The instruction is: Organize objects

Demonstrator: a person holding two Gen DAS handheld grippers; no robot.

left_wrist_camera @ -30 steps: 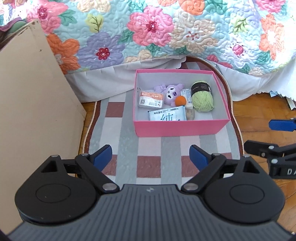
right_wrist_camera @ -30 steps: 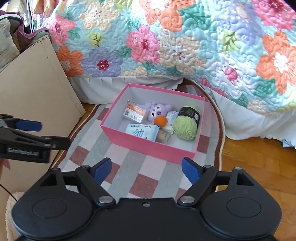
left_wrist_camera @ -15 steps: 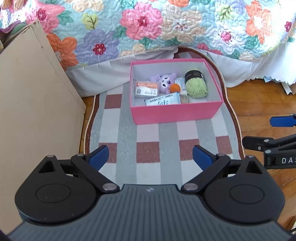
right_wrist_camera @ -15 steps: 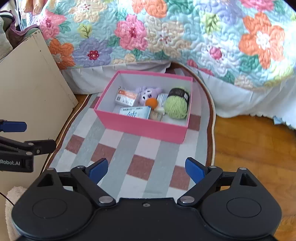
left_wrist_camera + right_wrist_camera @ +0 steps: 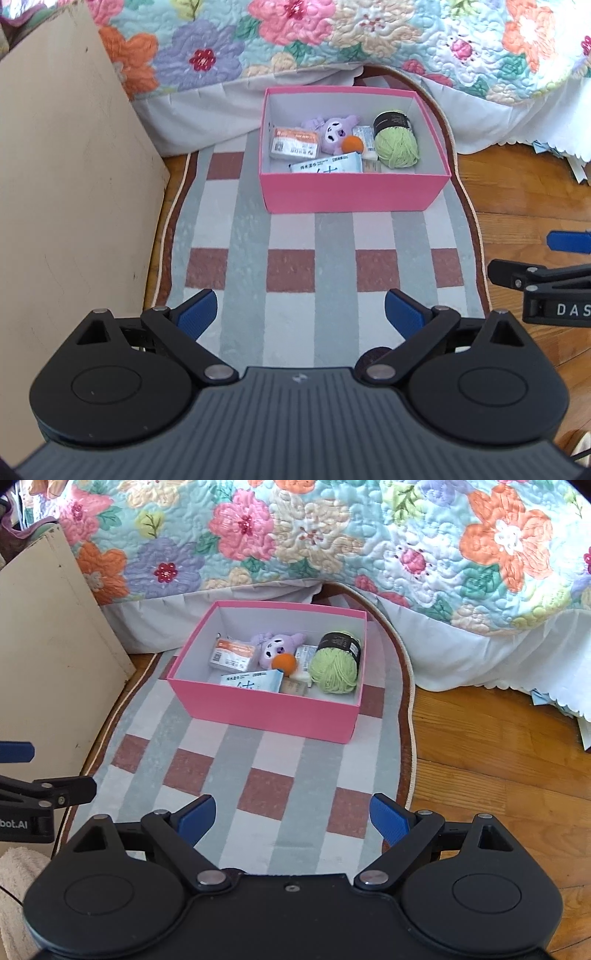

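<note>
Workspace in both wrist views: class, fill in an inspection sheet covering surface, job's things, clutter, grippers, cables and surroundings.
Surface: checked rug on wood floor.
Job's things: pink box on the rug, holding green yarn, purple plush, orange ball, packets.
Clutter: papers at the bed's edge.
Grippers: left gripper and right gripper, jaws open, empty, short of the box.
Cables: nothing seen.
Surroundings: floral quilt, beige board.

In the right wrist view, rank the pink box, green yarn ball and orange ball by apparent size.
1. Pink rectangular cardboard box
2. Green yarn ball with black label
3. Small orange fuzzy ball
</note>
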